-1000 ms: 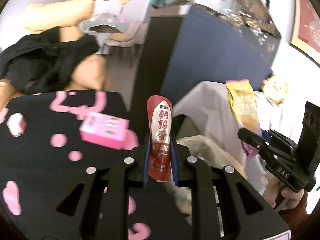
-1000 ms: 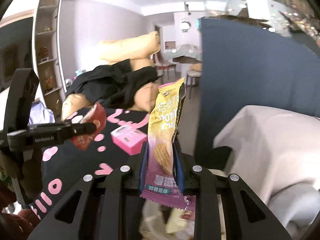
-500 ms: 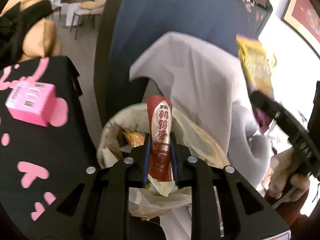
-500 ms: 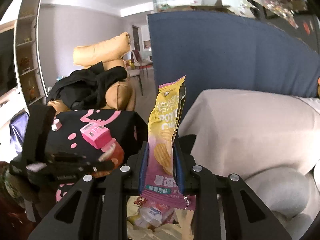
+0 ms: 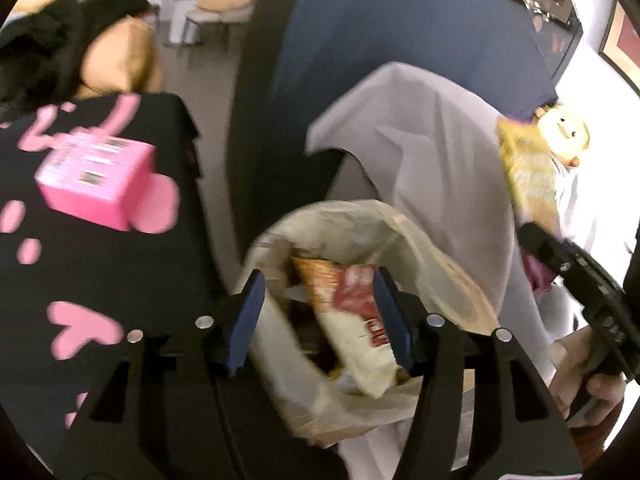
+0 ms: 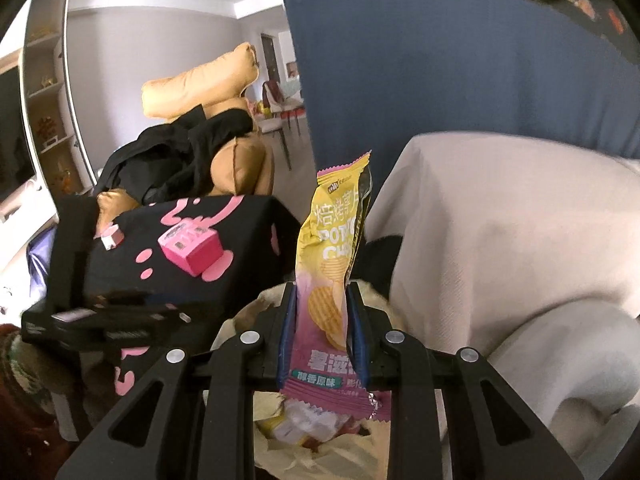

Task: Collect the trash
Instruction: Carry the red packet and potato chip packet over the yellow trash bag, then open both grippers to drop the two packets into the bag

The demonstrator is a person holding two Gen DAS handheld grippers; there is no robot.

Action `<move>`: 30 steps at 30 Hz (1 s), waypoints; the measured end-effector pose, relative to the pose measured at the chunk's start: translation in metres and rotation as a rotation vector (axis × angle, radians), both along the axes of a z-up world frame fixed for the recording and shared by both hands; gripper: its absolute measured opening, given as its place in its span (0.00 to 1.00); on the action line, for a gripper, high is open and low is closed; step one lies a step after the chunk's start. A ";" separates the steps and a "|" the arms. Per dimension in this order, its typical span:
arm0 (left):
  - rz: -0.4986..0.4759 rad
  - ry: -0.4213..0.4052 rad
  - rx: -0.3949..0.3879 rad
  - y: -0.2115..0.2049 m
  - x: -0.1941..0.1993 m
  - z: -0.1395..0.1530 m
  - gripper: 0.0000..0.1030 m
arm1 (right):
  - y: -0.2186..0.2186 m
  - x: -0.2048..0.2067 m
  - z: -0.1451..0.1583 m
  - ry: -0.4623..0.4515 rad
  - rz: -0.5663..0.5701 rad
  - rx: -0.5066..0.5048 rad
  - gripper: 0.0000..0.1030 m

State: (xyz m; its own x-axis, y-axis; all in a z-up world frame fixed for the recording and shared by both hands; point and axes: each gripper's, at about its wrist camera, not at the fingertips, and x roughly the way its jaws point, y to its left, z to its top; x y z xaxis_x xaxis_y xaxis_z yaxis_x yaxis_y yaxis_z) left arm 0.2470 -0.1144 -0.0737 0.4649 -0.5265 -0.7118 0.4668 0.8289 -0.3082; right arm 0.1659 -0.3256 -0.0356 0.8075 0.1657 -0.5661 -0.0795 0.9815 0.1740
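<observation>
My left gripper (image 5: 318, 316) is open over the trash bag (image 5: 436, 268). The red quail-egg packet (image 5: 356, 320) lies loose between the jaws, tilted, in the mouth of the bag among other wrappers. My right gripper (image 6: 322, 320) is shut on a yellow and pink potato chip bag (image 6: 330, 256), held upright just above the trash bag (image 6: 280, 452). The chip bag (image 5: 528, 172) and the right gripper (image 5: 576, 280) also show at the right of the left wrist view. The left gripper (image 6: 120, 316) shows at the left of the right wrist view.
A black table with pink marks (image 5: 100, 280) stands left of the bag and bears a pink box (image 5: 96, 180) and a small white item (image 6: 111, 236). A beige covered seat (image 6: 500, 220) is right of the bag. A blue partition (image 6: 440, 60) stands behind.
My left gripper has opened and let go of the red packet, which now drops into the bag. My right gripper has come lower and closer over the bag with the chip bag still held.
</observation>
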 end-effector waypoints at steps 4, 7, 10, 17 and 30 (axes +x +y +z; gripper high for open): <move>0.061 -0.020 0.006 0.030 -0.011 0.011 0.53 | 0.017 0.009 -0.019 0.050 0.038 0.021 0.24; 0.089 -0.024 0.007 0.050 -0.023 0.017 0.54 | 0.032 0.018 -0.034 0.089 0.068 0.045 0.24; 0.108 -0.038 0.017 0.069 -0.039 0.022 0.54 | 0.048 0.028 -0.049 0.126 0.089 0.047 0.24; 0.156 -0.050 -0.003 0.105 -0.057 0.024 0.54 | 0.075 0.049 -0.085 0.218 0.101 0.007 0.24; 0.233 -0.066 -0.042 0.144 -0.063 0.022 0.54 | 0.067 0.057 -0.128 0.371 0.051 -0.030 0.33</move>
